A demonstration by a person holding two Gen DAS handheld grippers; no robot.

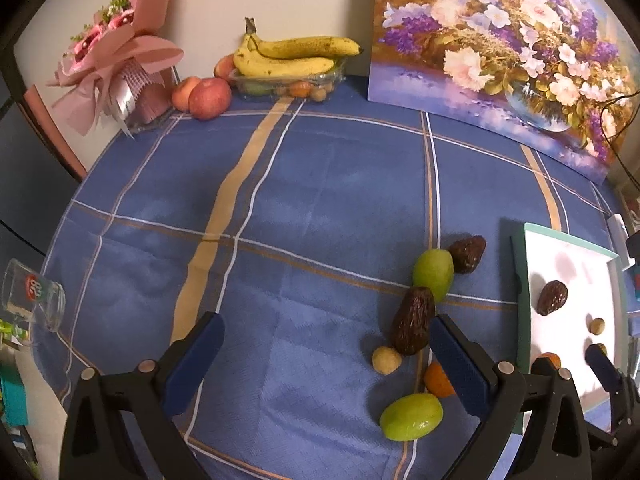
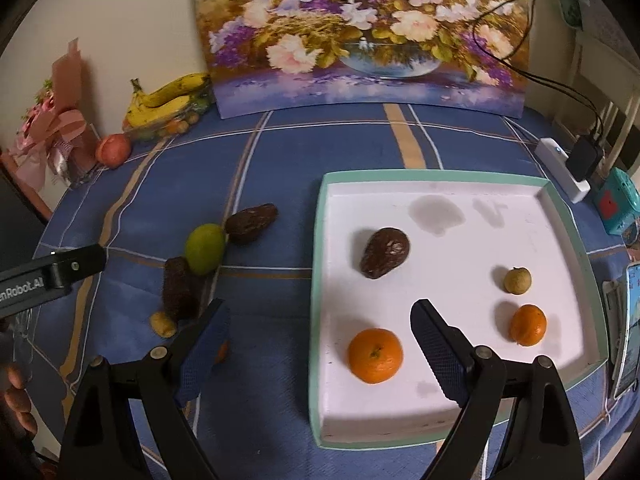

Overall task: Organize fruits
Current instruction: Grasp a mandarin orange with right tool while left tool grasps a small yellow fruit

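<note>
Both tools spread wide, nothing between the fingers. Left tool hangs over the blue checked cloth on the counter, fingers apart with bare cloth between them. Right tool hangs at the near-left corner of the white tray; its right finger is over the tray floor, its left finger over the cloth outside the rim.

In the tray, all apart from each other: big orange near the front, lying between the right tool's fingers but not touched; small orange to the right; tan round fruit just behind that; dark wrinkled date toward the middle.

Loose pile on the cloth left of the tray: green fruit touching a dark date behind it and a longer date in front; small tan fruit just beside the long date; another orange partly hidden behind the left tool's right finger; a second green fruit nearest the camera.

Far back: bananas on a clear container of small fruit, apples beside it, pink bouquet, flower painting leaning on the wall. Glass at the left edge of the counter. Fingertips of a hand show at lower left in the right wrist view.
</note>
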